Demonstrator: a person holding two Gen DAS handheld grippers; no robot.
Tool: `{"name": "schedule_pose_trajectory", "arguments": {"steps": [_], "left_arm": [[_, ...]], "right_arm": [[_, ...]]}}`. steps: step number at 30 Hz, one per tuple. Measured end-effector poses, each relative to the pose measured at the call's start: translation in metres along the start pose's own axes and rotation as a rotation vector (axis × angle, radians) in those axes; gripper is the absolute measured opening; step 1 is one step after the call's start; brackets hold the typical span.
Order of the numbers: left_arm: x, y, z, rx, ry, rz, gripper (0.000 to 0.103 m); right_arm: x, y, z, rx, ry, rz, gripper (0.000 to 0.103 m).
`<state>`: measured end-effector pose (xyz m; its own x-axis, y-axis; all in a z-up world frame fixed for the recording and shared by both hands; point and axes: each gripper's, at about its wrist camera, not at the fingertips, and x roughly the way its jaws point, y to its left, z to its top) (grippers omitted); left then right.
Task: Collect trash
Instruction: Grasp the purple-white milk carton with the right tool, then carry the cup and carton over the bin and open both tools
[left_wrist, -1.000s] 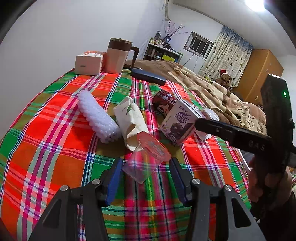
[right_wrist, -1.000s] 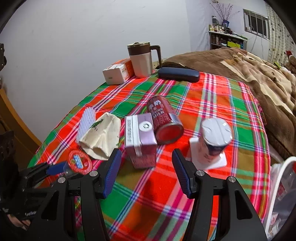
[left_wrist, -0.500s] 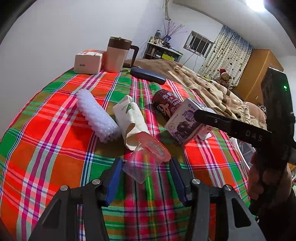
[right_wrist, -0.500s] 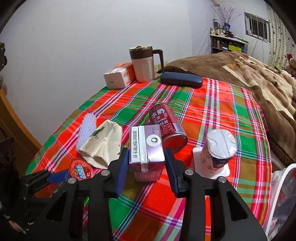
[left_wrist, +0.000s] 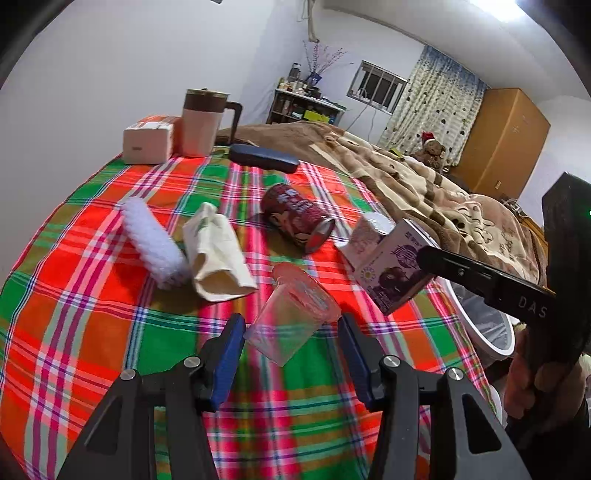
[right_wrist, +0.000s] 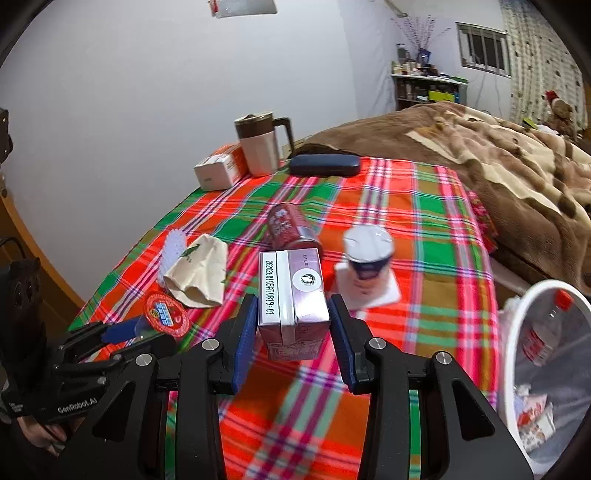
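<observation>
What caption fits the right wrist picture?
Right gripper clamps a purple drink carton, white trash bin waiting alongside.

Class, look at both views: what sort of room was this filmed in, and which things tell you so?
Most likely a bedroom in a home. A bed with a brown blanket lies just behind the plaid-covered table, a wooden wardrobe stands in the corner, and a curtained window has a teddy bear below it.
</observation>
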<state>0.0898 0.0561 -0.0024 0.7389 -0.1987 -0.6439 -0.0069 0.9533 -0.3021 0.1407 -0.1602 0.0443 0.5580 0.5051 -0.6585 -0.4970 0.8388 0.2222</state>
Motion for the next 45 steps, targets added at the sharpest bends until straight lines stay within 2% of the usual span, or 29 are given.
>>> {"name": "schedule_pose_trajectory", "arguments": {"steps": [23, 45], "left_arm": [[0.017, -0.109, 0.006, 0.175, 0.025, -0.124, 0.052], [0.07, -0.218, 0.006, 0.312, 0.099, -0.28, 0.052]], "right_arm": [[-0.073, -0.082, -0.034, 0.167, -0.109, -0.13, 0.04], [-0.121, -0.167, -0.073, 0.362, -0.149, -0.305, 0.04]]}}
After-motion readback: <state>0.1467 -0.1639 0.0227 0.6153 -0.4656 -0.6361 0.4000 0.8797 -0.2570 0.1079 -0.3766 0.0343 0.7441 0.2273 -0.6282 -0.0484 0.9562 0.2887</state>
